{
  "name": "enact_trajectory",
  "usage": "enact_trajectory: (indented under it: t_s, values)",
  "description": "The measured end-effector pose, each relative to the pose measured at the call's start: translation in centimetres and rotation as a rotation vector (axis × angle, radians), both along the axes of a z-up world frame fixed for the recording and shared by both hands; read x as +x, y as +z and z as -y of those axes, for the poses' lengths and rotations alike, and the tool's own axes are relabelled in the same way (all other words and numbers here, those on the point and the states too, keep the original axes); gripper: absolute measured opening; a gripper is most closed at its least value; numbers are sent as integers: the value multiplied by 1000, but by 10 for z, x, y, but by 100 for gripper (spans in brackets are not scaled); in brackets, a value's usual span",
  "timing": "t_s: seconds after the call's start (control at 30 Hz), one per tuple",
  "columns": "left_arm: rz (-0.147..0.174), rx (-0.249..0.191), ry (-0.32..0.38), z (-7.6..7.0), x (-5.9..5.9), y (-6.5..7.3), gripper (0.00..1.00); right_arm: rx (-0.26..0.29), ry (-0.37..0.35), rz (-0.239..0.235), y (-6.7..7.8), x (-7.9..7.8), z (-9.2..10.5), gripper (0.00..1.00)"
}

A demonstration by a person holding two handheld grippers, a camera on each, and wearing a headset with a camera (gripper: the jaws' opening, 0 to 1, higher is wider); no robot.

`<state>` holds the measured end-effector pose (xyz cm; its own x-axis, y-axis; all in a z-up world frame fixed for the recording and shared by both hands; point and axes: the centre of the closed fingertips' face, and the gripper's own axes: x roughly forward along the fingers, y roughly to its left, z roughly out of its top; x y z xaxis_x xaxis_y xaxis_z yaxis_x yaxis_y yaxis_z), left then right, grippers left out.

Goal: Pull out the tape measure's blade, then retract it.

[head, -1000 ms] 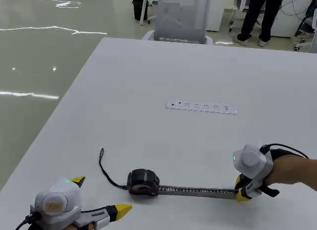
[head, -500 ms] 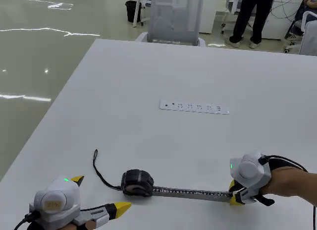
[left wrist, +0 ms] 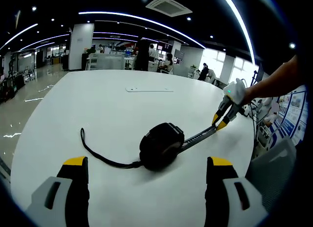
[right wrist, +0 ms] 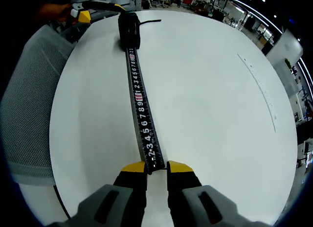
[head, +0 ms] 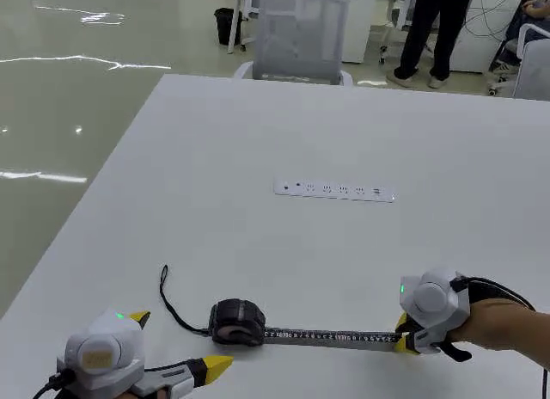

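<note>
right gripper (head: 402,341) pinching blade (head: 331,336), drawn very slightly closer to tape measure case (head: 236,322)

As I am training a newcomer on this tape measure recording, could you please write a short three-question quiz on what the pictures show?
1. True or false: the left gripper is clamped on the tape measure's case.
2. What does the right gripper hold? A) the case B) the end of the blade C) nothing
3. Name the long white item lying on the table beyond the tape measure.

Key
1. False: its jaws are open and apart from the case.
2. B: its jaws are shut on the blade's end.
3. The power strip.
</note>
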<state>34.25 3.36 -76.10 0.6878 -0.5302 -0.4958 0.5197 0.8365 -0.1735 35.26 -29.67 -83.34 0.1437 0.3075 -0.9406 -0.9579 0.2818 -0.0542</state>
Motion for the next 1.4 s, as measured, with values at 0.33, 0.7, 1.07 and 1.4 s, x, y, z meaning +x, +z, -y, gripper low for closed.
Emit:
enact_trajectory:
  t_s: [0.33, 0.7, 1.07, 1.4]
  values:
    - [-18, -3, 11, 3, 1, -2, 99, 37, -28, -25, -2, -2, -1, 13]
    - [-16, -16, 45, 8, 2, -4, 99, 23, -16, -27, -2, -2, -1, 14]
    - [-12, -12, 55, 10, 0, -7, 99, -13, -50, -54, -3, -1, -1, 14]
    - [2, -16, 96, 15, 10, -2, 99, -29, -54, -61, -4, 0, 0, 14]
